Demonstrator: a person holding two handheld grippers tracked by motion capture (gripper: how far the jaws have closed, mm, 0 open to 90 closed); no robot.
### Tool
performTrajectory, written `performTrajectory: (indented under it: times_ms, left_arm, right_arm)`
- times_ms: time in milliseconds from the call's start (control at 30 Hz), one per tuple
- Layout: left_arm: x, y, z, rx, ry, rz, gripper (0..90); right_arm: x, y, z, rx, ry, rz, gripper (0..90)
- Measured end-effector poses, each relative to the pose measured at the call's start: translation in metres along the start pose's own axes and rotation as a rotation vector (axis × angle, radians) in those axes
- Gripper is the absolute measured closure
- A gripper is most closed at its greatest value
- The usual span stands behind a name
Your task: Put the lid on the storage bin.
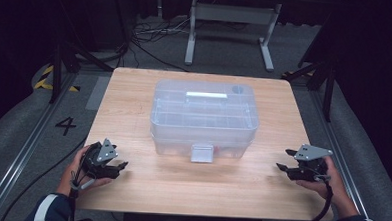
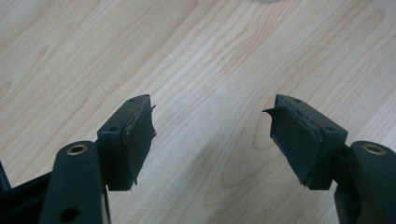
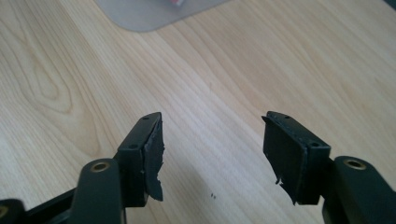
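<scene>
A: Where is the clear box (image 1: 204,118)?

B: In the middle of the frame, on the surface (image 1: 130,187), lid shut.

A: And each hand-held gripper?

B: Left hand-held gripper (image 1: 120,166) lower left, right hand-held gripper (image 1: 282,167) lower right. Both have jaws apart, holding nothing. I'd go slowly for the front latch (image 1: 202,153).

I see the clear plastic storage box (image 1: 204,118) sitting upright in the middle of the wooden table, lid closed. It is translucent with rounded corners, a white handle flat on the lid, and a front latch (image 1: 202,153) facing me.
</scene>
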State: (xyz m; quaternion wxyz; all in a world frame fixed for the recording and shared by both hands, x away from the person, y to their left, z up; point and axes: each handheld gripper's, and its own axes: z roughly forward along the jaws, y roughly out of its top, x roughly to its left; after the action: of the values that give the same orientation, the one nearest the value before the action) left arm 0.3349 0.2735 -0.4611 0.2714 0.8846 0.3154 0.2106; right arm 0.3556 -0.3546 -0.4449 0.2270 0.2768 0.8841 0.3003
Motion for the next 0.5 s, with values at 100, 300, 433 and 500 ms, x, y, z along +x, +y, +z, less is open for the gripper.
performTrajectory:
  times_ms: [100, 300, 433, 500]
  left_arm:
    - [0.002, -0.005, 0.001, 0.003, -0.001, -0.015, 28.4]
    - [0.010, -0.020, 0.001, -0.013, -0.028, -0.077, 25.1]
    - [0.011, -0.025, 0.005, -0.015, -0.029, -0.107, 23.2]
    - [0.011, -0.027, 0.006, -0.017, -0.050, -0.114, 22.3]
  right_arm:
    - [-0.001, -0.008, 0.002, 0.005, 0.000, 0.021, 36.8]
    - [-0.003, -0.031, 0.004, 0.000, -0.017, 0.112, 33.2]
    - [-0.004, -0.041, 0.005, -0.027, -0.009, 0.173, 31.8]
    - [-0.003, -0.046, 0.006, -0.035, -0.001, 0.202, 31.5]
